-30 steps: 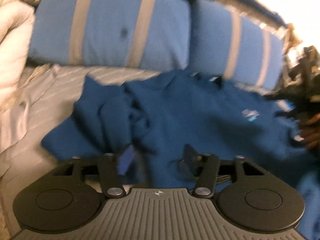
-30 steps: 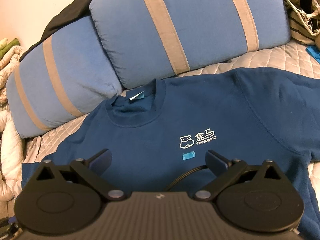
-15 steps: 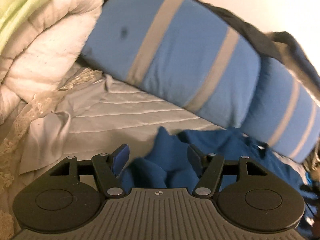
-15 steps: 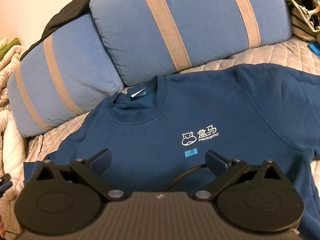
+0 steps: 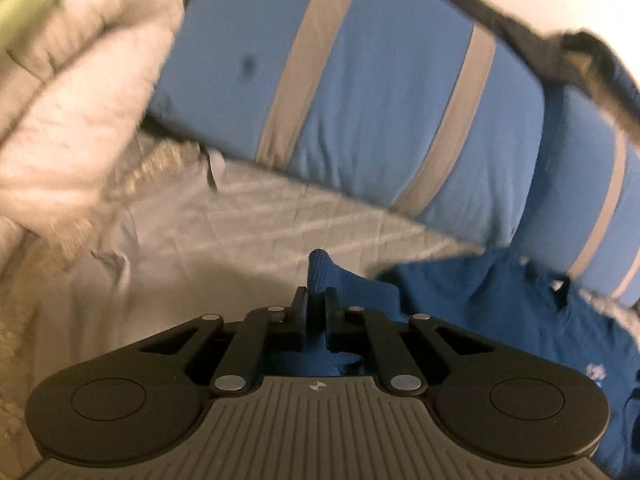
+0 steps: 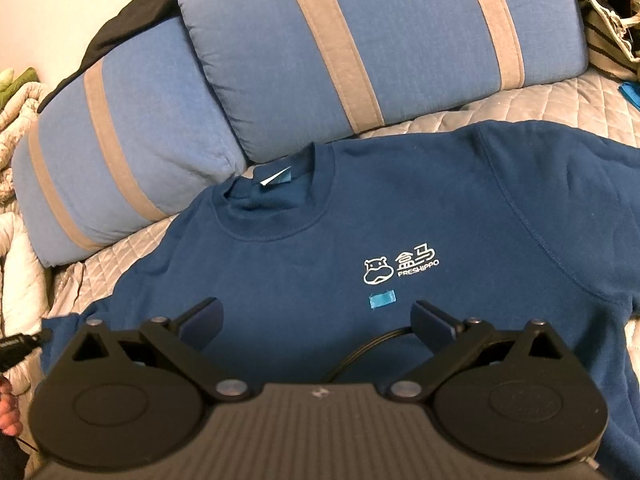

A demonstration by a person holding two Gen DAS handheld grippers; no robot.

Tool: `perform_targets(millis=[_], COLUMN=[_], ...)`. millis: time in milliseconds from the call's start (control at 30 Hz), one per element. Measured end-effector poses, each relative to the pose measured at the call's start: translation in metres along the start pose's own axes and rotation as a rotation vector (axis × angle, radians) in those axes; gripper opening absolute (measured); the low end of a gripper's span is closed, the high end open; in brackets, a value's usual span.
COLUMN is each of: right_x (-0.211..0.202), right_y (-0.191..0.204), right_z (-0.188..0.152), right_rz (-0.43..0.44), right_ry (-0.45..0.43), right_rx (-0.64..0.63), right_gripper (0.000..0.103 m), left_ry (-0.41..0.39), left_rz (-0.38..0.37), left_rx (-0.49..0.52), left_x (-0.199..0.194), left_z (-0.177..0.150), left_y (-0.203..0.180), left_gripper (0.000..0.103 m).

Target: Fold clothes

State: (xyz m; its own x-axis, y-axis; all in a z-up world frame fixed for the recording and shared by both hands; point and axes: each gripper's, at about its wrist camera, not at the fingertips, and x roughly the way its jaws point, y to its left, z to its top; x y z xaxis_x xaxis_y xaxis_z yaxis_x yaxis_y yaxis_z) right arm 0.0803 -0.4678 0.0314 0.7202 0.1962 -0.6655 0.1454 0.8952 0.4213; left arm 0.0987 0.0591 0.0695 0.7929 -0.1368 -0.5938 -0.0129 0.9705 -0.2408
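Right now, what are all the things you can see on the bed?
Sweatshirt: one, dark blue with a white logo, flat on the bed, neck toward the pillows.
Pillows: two, blue with grey stripes, side by side behind the sweatshirt.
Bedspread: one, grey, quilted, under everything.
Comforter: one, whitish, bunched at the left end.
Dark garment: one, behind the pillows.
Left tongs: shut on the sweatshirt's cuff.
Right tongs: open, over the sweatshirt's chest.
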Motion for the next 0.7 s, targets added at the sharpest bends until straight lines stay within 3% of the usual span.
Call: perform_targets(millis=[133, 267, 467, 633, 700], right_x=[0.0, -0.001, -0.003, -0.004, -0.004], right_y=[0.001, 0.001, 0.0, -0.001, -0.002], right_z=[0.0, 0.0, 0.0, -0.001, -0.001], right_rz=[0.011, 0.019, 0.033, 0.046, 0.051], right_ry=[0.001, 0.004, 0.007, 0.01, 0.013], right_rx=[-0.004, -0.002, 0.004, 0.01, 0.013], right_gripper=[0.103, 0.103, 0.103, 0.103, 0.103], left_ry=[-0.1, -0.206, -0.363, -0.516, -0.557], left_rz=[0.021, 0.094, 0.24, 0.396, 0.49], left_rx=[-0.052, -0.139, -0.33, -0.501, -0.55], left_x=[-0.039, -0.082, -0.144, -0.201, -0.216], left_z=[0.01, 0.017, 0.02, 0.006, -0.006], left_y=[0.012, 0.033, 0.065, 0.086, 0.094], left_gripper=[0.008, 0.008, 0.008, 0.008, 0.007])
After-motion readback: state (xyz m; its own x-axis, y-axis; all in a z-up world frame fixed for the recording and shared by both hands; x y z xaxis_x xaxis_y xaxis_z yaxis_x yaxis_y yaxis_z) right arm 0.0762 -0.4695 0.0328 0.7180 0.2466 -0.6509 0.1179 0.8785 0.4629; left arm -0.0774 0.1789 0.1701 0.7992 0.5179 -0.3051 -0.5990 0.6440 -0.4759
